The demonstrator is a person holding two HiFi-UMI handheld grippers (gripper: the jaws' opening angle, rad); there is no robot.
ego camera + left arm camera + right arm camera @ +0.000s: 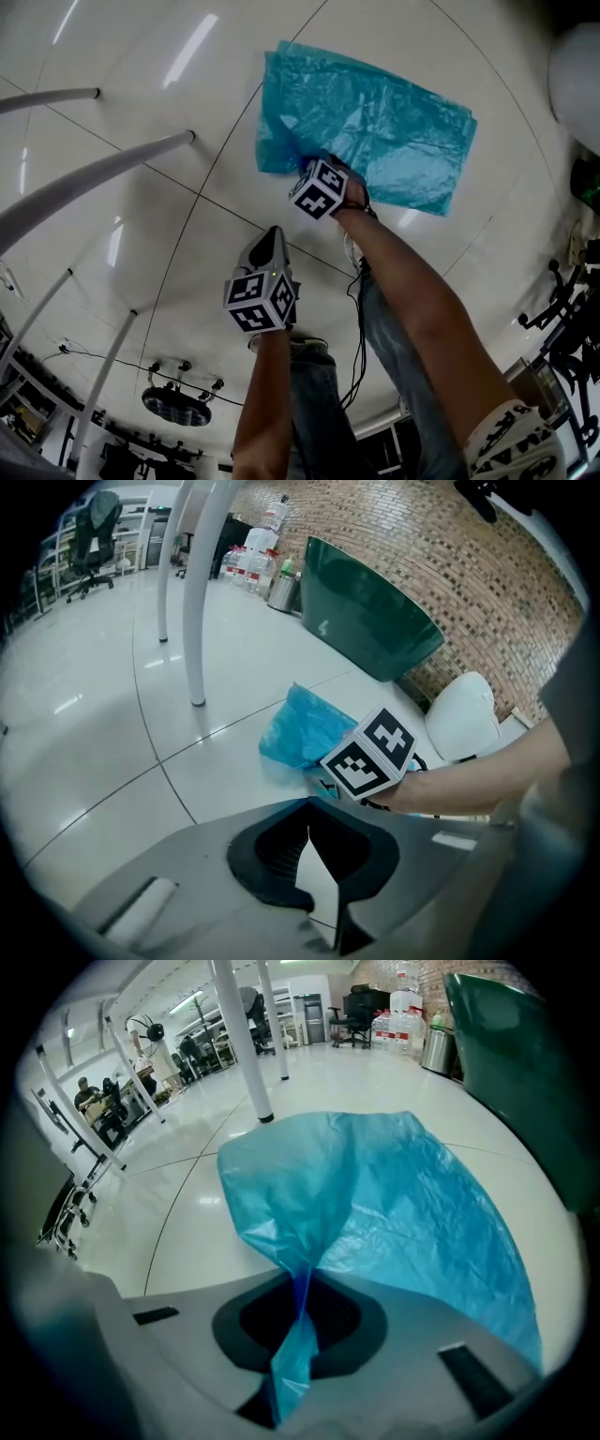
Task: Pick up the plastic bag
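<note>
A blue plastic bag [375, 122] lies spread on the white tiled floor. My right gripper [312, 167] is down at the bag's near edge, shut on a pinched fold of the film. In the right gripper view the blue plastic bag [394, 1204] runs as a thin twisted strip between the closed jaws of the right gripper [302, 1288]. My left gripper [272, 236] hangs nearer to me, apart from the bag, with its jaws together and nothing in them. The left gripper view shows that left gripper [307, 817], the bag [305, 728] and the right gripper [321, 778] with its marker cube.
White tube legs [103, 169] slant over the floor at the left. A dark green bin [375, 621] and a white rounded object [464, 719] stand past the bag by a brick wall. The person's jeans-clad legs [319, 403] are below the grippers.
</note>
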